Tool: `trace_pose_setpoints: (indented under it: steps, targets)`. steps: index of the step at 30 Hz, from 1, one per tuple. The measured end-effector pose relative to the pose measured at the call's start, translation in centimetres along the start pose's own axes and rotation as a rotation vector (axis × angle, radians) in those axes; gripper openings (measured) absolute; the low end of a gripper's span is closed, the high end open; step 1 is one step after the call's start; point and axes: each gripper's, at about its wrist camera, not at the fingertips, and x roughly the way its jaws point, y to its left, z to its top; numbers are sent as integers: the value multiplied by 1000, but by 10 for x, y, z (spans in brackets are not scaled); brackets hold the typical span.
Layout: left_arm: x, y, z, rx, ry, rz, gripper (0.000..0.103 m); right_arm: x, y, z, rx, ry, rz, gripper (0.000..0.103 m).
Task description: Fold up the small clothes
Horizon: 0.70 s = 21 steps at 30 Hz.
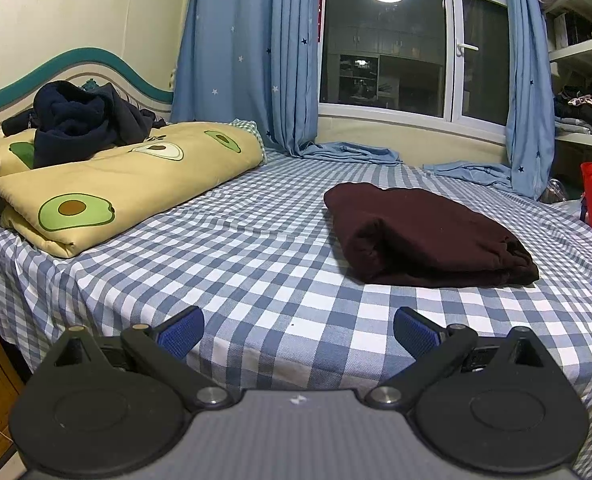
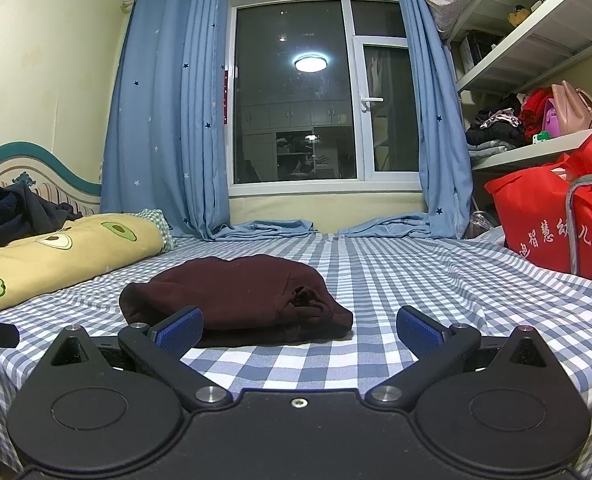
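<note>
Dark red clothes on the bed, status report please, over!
Left hand-held gripper open, empty. Right hand-held gripper open, empty. Dark maroon fabric garment lies folded on the blue-checked bedsheet. Nothing in the way.

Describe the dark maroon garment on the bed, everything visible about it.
The maroon garment is a soft, matte, thick-looking knit, folded into a compact bundle with layered edges and a bunched opening at one end. It lies flat on the blue-and-white checked bedsheet, apart from the avocado-print quilt. Neither gripper touches it; both stand open in front of it.
</note>
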Motion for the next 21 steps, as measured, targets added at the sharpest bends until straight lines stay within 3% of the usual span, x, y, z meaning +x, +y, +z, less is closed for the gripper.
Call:
trace_pose_setpoints:
  steps: [21]
  targets:
    - [1, 3, 1, -4, 5, 3, 102, 0, 1, 0, 2, 2, 1, 103]
